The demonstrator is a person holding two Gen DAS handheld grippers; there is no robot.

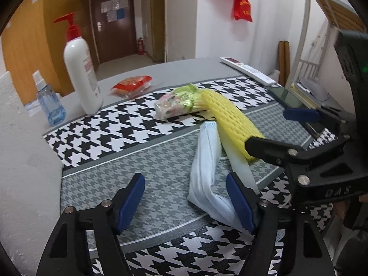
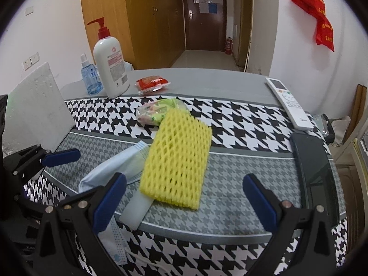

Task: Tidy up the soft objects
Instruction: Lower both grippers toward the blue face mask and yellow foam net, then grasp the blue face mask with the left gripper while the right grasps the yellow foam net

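A yellow foam net sleeve lies on the houndstooth cloth, its far end on a green and pink tissue pack. A white foam strip pokes out under its near end. A light blue face mask lies folded to its left. My right gripper is open, its jaws wide on either side of the sleeve's near end. My left gripper is open beside the mask, whose near end touches the right finger. The sleeve and the tissue pack show in the left wrist view too.
A white pump bottle, a blue spray bottle and a red snack packet stand at the back. A white remote and a dark tablet lie on the right. A white foam board leans at the left.
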